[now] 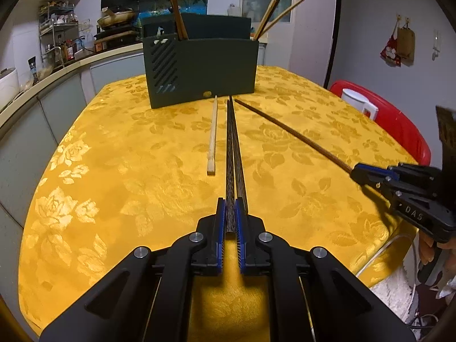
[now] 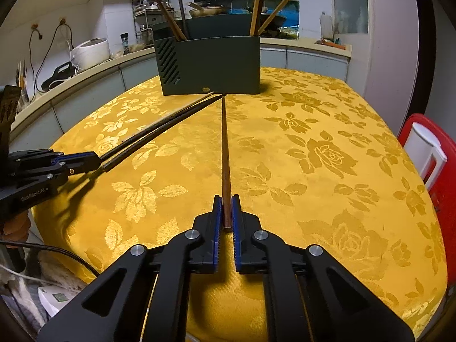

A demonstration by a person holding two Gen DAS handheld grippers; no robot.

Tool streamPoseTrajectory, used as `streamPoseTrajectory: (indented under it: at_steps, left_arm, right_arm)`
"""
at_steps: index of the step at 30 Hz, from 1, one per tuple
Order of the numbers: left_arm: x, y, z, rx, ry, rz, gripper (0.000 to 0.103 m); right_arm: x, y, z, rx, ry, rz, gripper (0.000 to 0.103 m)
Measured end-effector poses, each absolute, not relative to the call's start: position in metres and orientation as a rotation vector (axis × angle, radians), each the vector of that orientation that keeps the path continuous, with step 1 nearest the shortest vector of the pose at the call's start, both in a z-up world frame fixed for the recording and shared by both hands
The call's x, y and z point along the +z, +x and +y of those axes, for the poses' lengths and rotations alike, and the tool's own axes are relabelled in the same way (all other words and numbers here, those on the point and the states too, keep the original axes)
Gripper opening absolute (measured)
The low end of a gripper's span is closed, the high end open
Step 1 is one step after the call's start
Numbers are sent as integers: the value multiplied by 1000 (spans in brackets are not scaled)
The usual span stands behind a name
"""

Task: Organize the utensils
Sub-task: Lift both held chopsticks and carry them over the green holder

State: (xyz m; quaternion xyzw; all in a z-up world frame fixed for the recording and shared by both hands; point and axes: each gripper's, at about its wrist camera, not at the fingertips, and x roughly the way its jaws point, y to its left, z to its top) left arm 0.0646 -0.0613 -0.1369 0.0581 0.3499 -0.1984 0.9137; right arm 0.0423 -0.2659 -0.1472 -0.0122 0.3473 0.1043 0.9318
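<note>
Two hand-held grippers (image 1: pixel 230 203) (image 2: pixel 225 199) clamping chopsticks (image 1: pixel 231 148), holder (image 1: pixel 205 68) beyond

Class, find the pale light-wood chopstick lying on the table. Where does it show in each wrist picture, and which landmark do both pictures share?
Left wrist view: the pale chopstick lies centre, just left of the dark pair.
Right wrist view: only its thin far part shows, upper centre-left, beyond the dark pair.
Shared landmark: the dark green holder at the table's far end.
</note>
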Motion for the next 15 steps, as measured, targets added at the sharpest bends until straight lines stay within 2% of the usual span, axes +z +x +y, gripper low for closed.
streamPoseTrajectory:
  at_steps: [15]
  left_arm:
    - [-82, 62, -56, -448, 102, 620, 7]
  right_arm:
    - [-102, 45, -294, 182, 56, 636, 7]
